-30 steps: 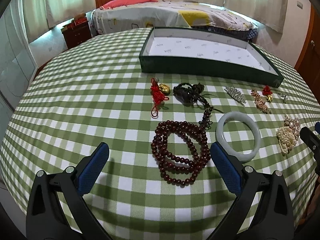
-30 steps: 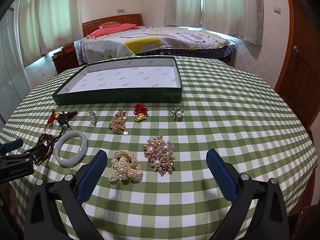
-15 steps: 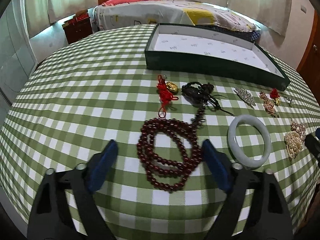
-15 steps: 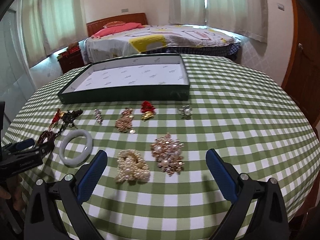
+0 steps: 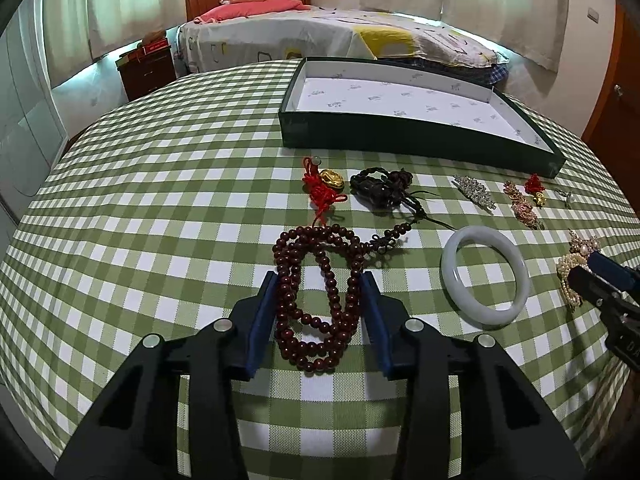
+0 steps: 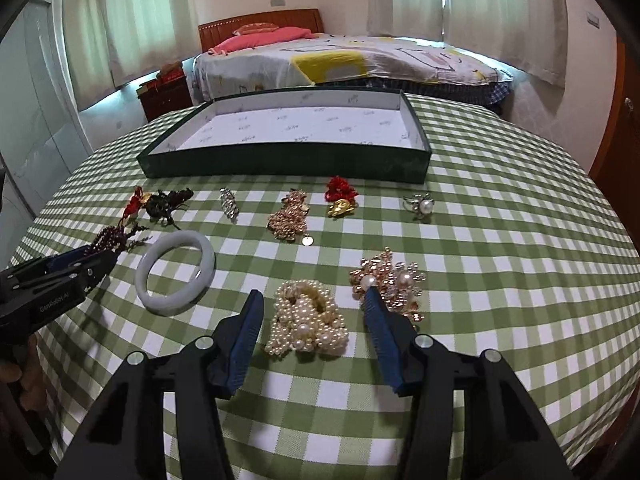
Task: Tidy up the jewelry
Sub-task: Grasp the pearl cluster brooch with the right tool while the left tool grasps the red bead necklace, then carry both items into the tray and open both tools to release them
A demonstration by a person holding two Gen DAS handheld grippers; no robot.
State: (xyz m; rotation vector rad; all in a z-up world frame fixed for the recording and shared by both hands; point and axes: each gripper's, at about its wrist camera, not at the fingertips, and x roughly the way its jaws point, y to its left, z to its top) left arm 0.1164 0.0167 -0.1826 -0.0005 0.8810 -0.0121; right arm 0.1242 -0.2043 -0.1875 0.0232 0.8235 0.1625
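Left wrist view: the empty green tray is being kept at the surface's far side, awaiting jewelry. Left tongs, narrowed, are bracketing the bead necklace; right tongs, half-open, are straddling the pearl cluster.

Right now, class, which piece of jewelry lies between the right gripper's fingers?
The cream pearl cluster, between the right gripper fingers; the gold pearl brooch sits just outside them.
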